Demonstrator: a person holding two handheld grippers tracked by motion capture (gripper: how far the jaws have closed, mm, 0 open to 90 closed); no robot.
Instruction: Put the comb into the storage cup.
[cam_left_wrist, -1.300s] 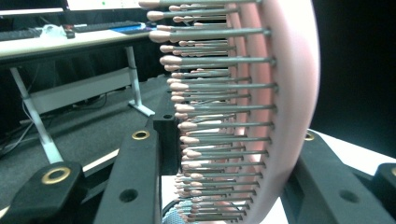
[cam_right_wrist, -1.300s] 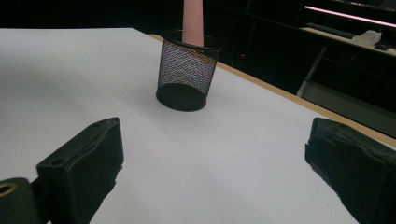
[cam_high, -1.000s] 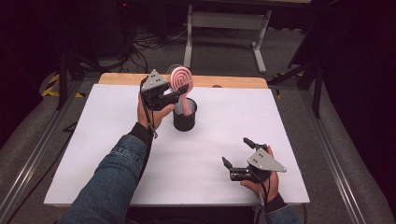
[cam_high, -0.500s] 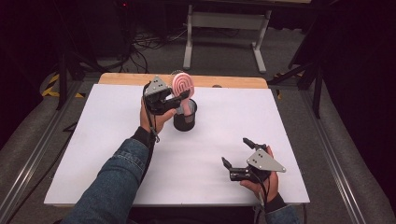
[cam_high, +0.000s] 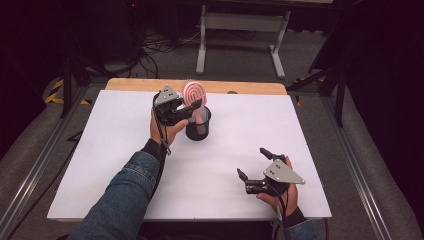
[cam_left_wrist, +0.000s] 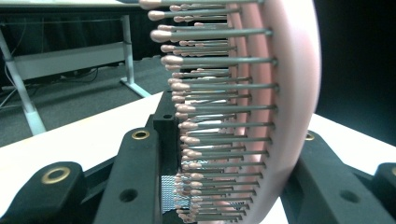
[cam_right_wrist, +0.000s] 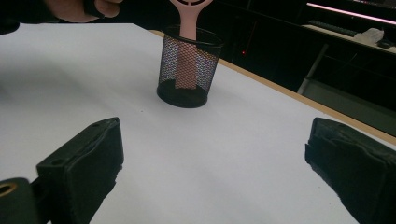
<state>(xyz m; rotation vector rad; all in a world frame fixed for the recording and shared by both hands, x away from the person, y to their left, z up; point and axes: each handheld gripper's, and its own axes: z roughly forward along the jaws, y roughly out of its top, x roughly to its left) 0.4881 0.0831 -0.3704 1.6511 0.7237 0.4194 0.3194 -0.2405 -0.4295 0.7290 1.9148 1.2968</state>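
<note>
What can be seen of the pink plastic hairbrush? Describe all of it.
The pink plastic hairbrush has an oval head with rows of thin grey pins tipped in pink. It stands nearly upright, handle down inside the black wire-mesh cup on the white table. The left gripper is shut on its head, one jaw against the pins, the other behind the back.

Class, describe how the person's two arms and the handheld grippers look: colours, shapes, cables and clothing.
Both the left gripper and the right gripper are black, each topped by a grey three-cornered plate, with a thin black cable trailing back along the wrist. In the gripper views the jaws are chunky black blocks, the left ones with brass-ringed holes. The left arm wears a blue denim sleeve over a dark cuff; a similar dark cuff and denim edge show at the right wrist.
</note>
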